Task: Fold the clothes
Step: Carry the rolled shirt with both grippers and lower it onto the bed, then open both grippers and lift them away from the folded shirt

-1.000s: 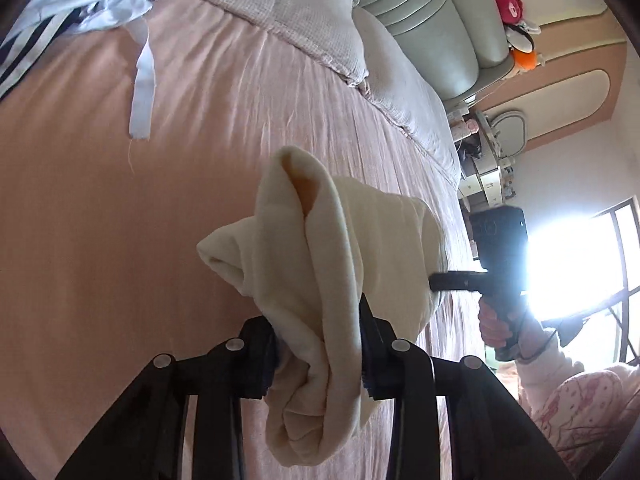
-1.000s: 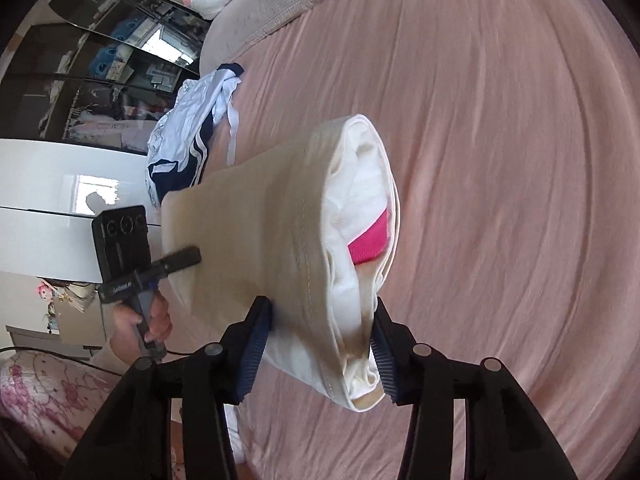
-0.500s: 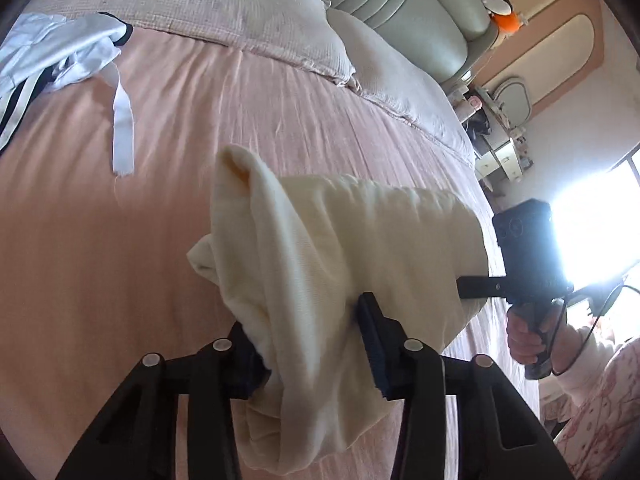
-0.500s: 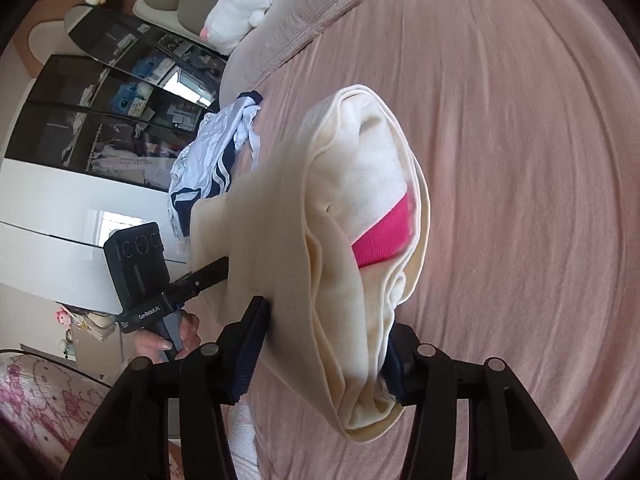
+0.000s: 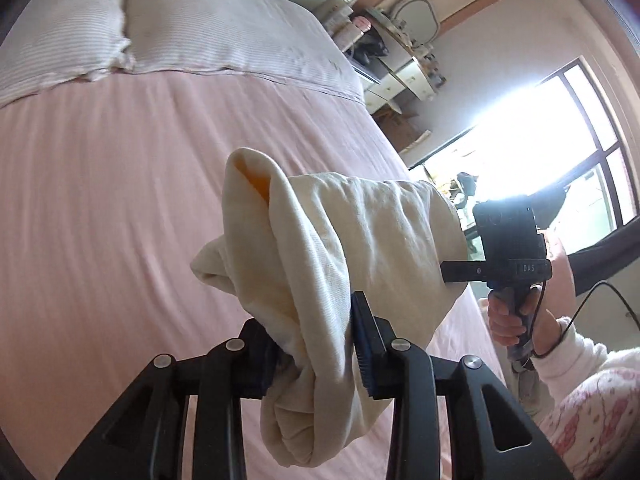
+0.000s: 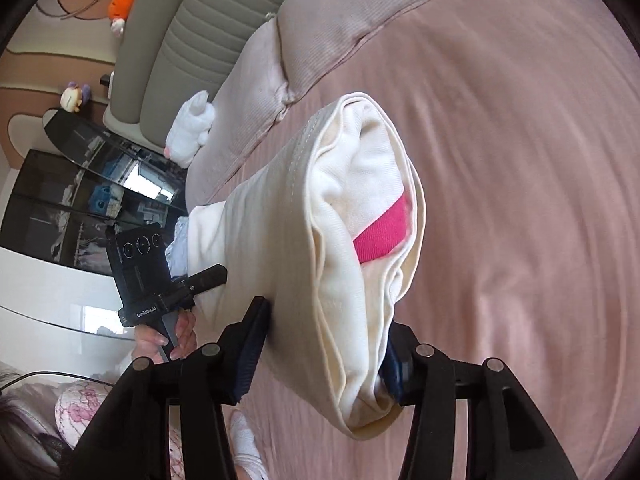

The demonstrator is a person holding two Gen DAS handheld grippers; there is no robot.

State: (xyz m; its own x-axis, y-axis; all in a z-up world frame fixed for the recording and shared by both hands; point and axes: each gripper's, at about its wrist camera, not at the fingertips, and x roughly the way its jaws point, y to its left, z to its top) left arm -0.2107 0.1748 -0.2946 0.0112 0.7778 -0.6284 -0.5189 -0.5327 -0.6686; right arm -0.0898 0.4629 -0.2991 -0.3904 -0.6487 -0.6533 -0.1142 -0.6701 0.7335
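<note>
A folded cream garment [image 5: 340,248] hangs above the pink bed sheet [image 5: 100,220], stretched between both grippers. My left gripper [image 5: 312,340] is shut on one bunched end, and an orange patch [image 5: 256,178] shows inside the fold. My right gripper [image 6: 324,344] is shut on the other end, where a bright pink band [image 6: 382,236] peeks out of the layers [image 6: 280,240]. Each view shows the other hand-held gripper, the right [image 5: 508,240] and the left [image 6: 140,272], gripping the far end of the cloth.
Ribbed pillows [image 5: 160,28] and a grey padded headboard [image 6: 180,32] lie ahead. A white plush toy [image 6: 190,136] rests by the pillows. A bright window [image 5: 560,140] and a cluttered dresser [image 5: 400,68] stand beyond the bed's right edge. A white-and-navy garment [image 6: 178,248] lies behind the cloth.
Both grippers have carried the cream garment sideways and a little up, towards the pillows. The white-and-navy garment has left the left wrist view; the window has come in.
</note>
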